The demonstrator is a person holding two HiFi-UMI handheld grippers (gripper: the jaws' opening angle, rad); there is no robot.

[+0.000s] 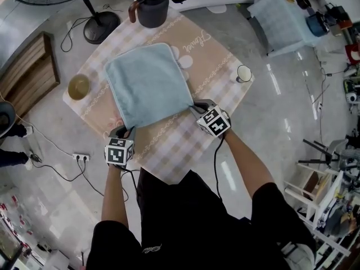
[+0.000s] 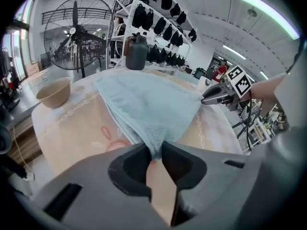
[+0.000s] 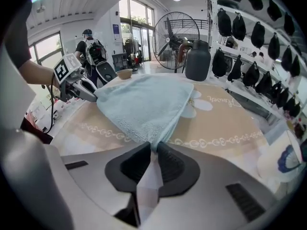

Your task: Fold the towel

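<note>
Two near corners of towel (image 1: 149,83) pinched: left tongs (image 1: 126,130) clamped on left corner, right tongs (image 1: 195,107) on right. Towel lies flat mid-worktop (image 1: 216,61). Lift both evenly, keep edge taut, lay onto far edge, short of jug (image 1: 152,5).

Table (image 1: 216,58) was mostly open right of the towel (image 1: 149,83): a wide bare strip ran to the cup (image 1: 243,73) at the right edge. Bowl (image 1: 79,86) sat near the towel's left side, with a narrow lane between. Jug (image 1: 152,5) stood just past the far edge, in the way straight ahead. Left gripper (image 1: 126,130) and right gripper (image 1: 194,107) took up the near corners.
</note>
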